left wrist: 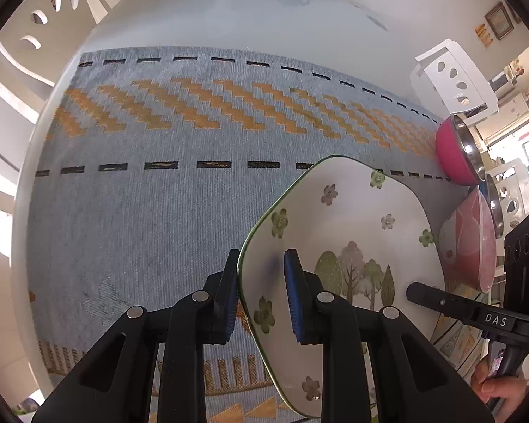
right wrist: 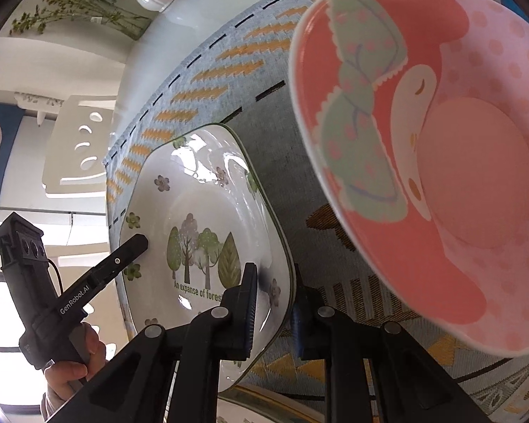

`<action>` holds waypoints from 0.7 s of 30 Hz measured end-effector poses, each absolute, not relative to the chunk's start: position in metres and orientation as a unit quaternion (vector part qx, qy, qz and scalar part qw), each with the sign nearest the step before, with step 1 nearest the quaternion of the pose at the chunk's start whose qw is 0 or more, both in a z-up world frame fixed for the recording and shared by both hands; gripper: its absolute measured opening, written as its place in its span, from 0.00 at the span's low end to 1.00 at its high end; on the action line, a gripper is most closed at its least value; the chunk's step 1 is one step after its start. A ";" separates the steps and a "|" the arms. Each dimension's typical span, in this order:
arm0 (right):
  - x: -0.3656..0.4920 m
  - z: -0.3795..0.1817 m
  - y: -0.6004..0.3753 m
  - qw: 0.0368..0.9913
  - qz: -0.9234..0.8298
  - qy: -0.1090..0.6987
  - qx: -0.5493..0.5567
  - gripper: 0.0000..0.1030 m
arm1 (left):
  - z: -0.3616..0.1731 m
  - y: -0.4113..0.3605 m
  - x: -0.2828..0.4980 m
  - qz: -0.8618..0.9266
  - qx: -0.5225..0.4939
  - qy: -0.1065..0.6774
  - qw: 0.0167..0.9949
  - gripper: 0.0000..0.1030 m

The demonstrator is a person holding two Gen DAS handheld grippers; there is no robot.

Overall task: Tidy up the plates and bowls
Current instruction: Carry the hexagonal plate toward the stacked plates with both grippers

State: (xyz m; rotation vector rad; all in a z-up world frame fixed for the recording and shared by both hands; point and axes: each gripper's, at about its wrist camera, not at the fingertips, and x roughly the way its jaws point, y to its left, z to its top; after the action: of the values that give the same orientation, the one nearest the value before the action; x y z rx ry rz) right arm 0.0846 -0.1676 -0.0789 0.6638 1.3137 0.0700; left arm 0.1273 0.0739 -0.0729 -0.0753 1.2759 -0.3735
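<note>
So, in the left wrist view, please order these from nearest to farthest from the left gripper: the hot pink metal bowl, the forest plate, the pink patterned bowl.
1. forest plate: its left rim sits between the jaws of the left gripper.
2. pink patterned bowl: beyond the plate's right edge.
3. hot pink metal bowl: farther back, at the right, on the mat.

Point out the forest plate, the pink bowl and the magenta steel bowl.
forest plate (right wrist: 201, 246), right wrist view, on the printed trees.
pink bowl (right wrist: 476, 176), right wrist view, on its inner bottom.
magenta steel bowl (left wrist: 451, 155), left wrist view, on its outer wall.
</note>
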 end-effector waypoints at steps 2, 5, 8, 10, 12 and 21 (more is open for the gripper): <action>0.086 -0.079 -0.166 0.740 0.036 0.600 0.304 0.17 | -0.071 0.075 0.127 -0.169 -0.036 0.591 0.788 0.20; 0.086 -0.076 -0.162 0.741 0.044 0.598 0.302 0.17 | -0.068 0.078 0.126 -0.163 -0.040 0.589 0.791 0.20; 0.088 -0.072 -0.160 0.744 0.053 0.594 0.301 0.17 | -0.061 0.079 0.124 -0.163 -0.041 0.583 0.795 0.20; 0.088 -0.069 -0.159 0.748 0.055 0.591 0.298 0.17 | -0.057 0.078 0.123 -0.162 -0.038 0.578 0.799 0.20; 0.087 -0.068 -0.157 0.749 0.058 0.591 0.294 0.17 | -0.053 0.080 0.122 -0.162 -0.041 0.575 0.801 0.20; 0.077 -0.056 -0.152 0.753 0.079 0.584 0.292 0.17 | -0.036 0.088 0.109 -0.155 -0.067 0.564 0.808 0.20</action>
State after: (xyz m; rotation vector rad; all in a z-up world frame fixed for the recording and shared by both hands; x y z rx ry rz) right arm 0.0766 -0.1522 -0.0564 0.6383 1.2754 0.1728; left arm 0.1086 0.0880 -0.0358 -0.1439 1.2057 -0.3308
